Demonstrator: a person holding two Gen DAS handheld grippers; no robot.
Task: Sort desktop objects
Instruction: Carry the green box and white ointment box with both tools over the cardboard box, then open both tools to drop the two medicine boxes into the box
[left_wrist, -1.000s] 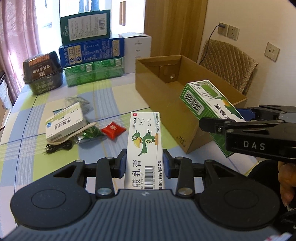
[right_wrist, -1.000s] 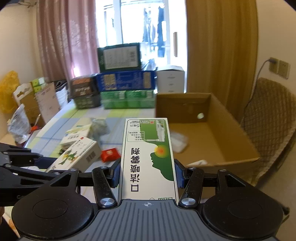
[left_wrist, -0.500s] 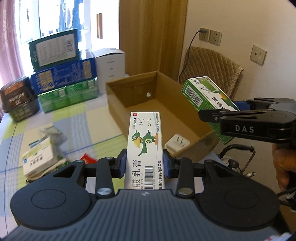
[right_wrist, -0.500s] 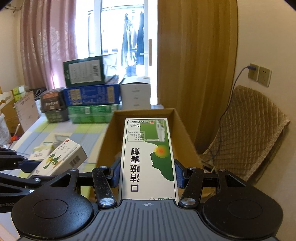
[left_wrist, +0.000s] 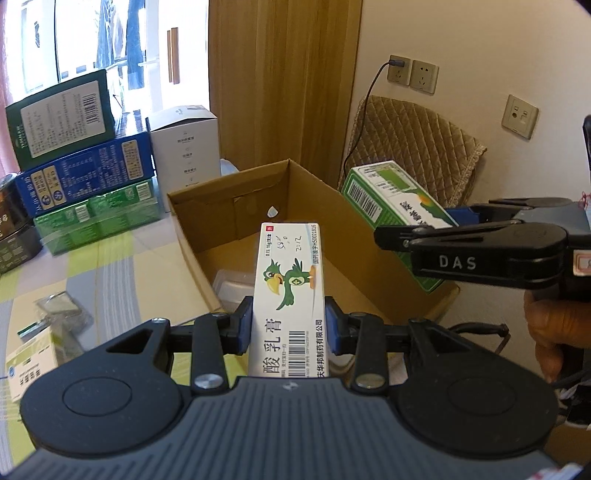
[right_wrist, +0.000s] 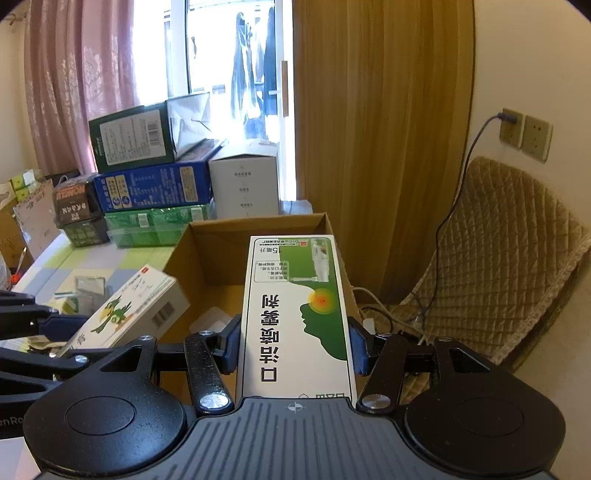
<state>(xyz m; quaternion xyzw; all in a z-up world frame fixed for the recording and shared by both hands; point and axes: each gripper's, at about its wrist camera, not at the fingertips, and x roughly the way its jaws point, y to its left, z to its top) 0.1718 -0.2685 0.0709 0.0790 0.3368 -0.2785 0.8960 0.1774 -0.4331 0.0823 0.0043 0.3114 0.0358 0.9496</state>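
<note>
I am holding the left gripper (left_wrist: 289, 324) clamped on the parrot-print box (left_wrist: 287, 295), and the right gripper (right_wrist: 293, 345) clamped on the green spray box (right_wrist: 295, 314). Each box is projecting forward from its pads, and both are hanging over the open cardboard carton (left_wrist: 229, 206). Risk: the two boxes are sitting near each other, so a simultaneous release could knock them together or tip one over the carton wall. The right box is hovering by the far-right rim, where an early release could drop it outside. A charger (left_wrist: 232, 286) is already lying inside the carton.
</note>
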